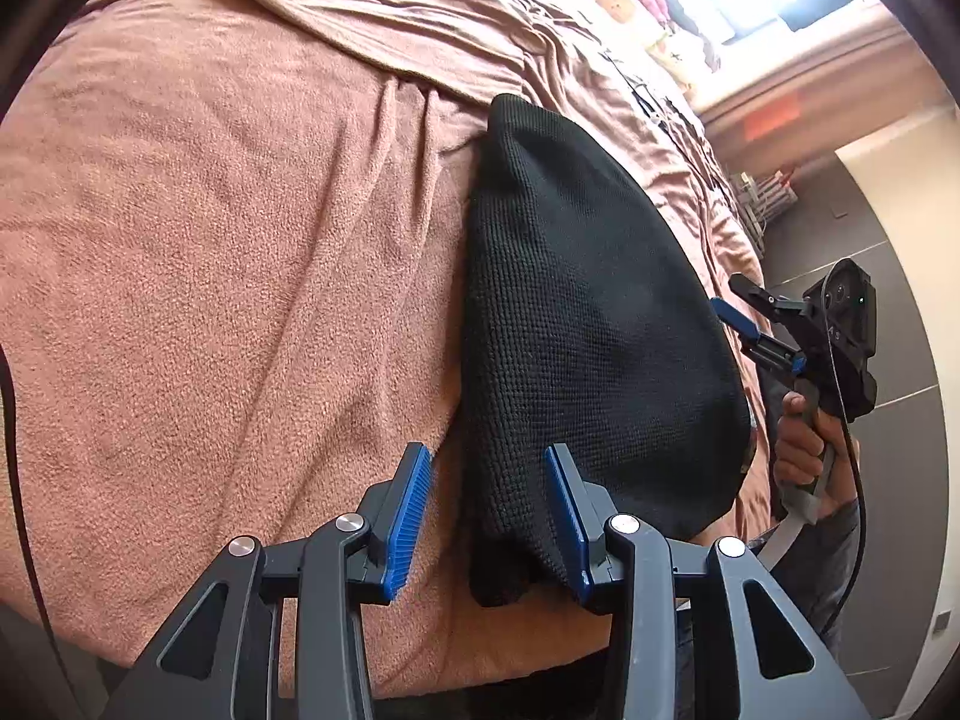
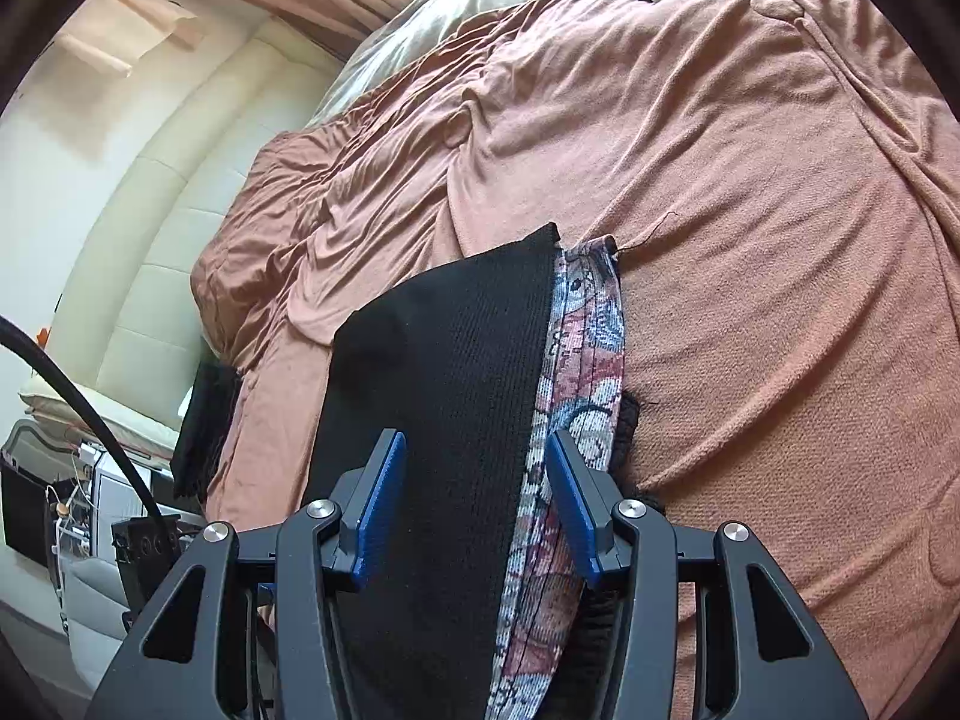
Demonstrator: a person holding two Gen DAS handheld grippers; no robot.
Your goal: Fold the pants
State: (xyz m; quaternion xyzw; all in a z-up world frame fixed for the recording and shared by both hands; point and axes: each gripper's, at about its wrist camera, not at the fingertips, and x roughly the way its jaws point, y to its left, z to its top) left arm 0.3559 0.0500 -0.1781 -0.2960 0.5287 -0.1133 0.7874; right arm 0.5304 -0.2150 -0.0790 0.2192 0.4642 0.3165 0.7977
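The black pants point(image 1: 594, 312) lie folded on the pink blanket point(image 1: 210, 240) covering the bed. The left gripper point(image 1: 489, 516) and right gripper point(image 2: 474, 504) both gape wide, their 2 fingers apiece gripping nothing.

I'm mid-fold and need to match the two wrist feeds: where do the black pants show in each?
Left wrist: black pants right of centre, reaching down between the open left gripper.
Right wrist: pants centre, between the open right gripper.
Shared landmark: pink blanket.
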